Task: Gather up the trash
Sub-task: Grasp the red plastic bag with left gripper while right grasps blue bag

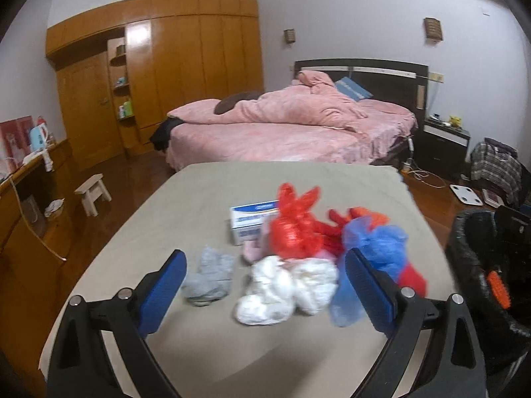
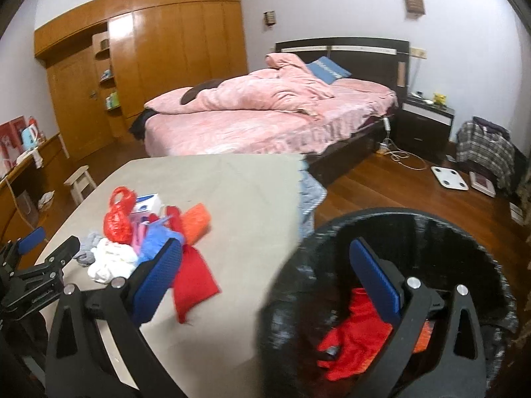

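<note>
A pile of trash lies on the beige-covered table [image 1: 232,182]: a knotted red plastic bag [image 1: 292,229], a blue plastic bag [image 1: 375,248], white crumpled wads [image 1: 282,288], a grey wad [image 1: 209,275], a white and blue box [image 1: 252,222] and a red cloth [image 2: 192,285]. My left gripper [image 1: 265,262] is open just short of the white wads, gripping nothing. My right gripper [image 2: 265,252] is open and empty, its right finger over the black-lined bin [image 2: 464,248] beside the table. Red trash [image 2: 358,341] lies inside the bin. The left gripper [image 2: 49,242] shows at the right wrist view's left edge.
A bed with pink bedding [image 1: 282,126] stands beyond the table. A small white stool [image 1: 93,192] and a wooden desk [image 1: 30,172] are at the left. A white scale [image 2: 449,177], cables and a plaid bag [image 2: 484,149] sit on the wooden floor at the right.
</note>
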Demonstrator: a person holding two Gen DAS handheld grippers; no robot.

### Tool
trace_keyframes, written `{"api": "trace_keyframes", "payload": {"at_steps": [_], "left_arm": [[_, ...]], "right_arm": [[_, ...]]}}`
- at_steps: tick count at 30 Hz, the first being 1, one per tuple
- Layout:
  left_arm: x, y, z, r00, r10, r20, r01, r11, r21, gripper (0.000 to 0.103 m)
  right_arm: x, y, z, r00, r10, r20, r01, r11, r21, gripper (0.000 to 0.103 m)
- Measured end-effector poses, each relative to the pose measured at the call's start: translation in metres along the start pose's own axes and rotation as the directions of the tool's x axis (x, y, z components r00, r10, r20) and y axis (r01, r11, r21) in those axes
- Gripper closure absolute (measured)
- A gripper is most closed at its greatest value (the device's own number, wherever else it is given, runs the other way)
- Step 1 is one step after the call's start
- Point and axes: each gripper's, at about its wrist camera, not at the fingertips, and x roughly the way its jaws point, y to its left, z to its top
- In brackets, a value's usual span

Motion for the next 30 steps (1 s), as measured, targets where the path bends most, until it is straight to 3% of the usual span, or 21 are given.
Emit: {"api": "trace_keyframes", "payload": {"at_steps": [8, 18, 28, 30], "left_arm": [[0.012, 0.028, -0.004, 0.999, 0.035, -0.006, -0.036, 0.999, -0.032, 0.009], [0.027, 0.042, -0.008, 0.999, 0.049, -0.019, -0.05, 0.998, -0.036, 0.009], [0.039, 0.048, -0.011, 0.997, 0.058, -0.042, -0.059, 0.997, -0.043, 0.009], [0.04, 0.048, -0.011, 0.997, 0.057, -0.044, -0.058, 0.997, -0.043, 0.009]], "right_arm": [[0.032, 0.042, -0.005, 0.998, 0.057, -0.018, -0.058, 0.997, -0.055, 0.007], [0.072, 0.077, -0.013, 0.99, 0.113, -0.086, -0.121, 0.988, -0.094, 0.03], [0.098, 0.096, -0.025, 0.978, 0.144, -0.15, -0.164, 0.978, -0.129, 0.041], [0.1, 0.098, -0.026, 0.974, 0.158, -0.159, -0.18, 0.975, -0.132, 0.05]]}}
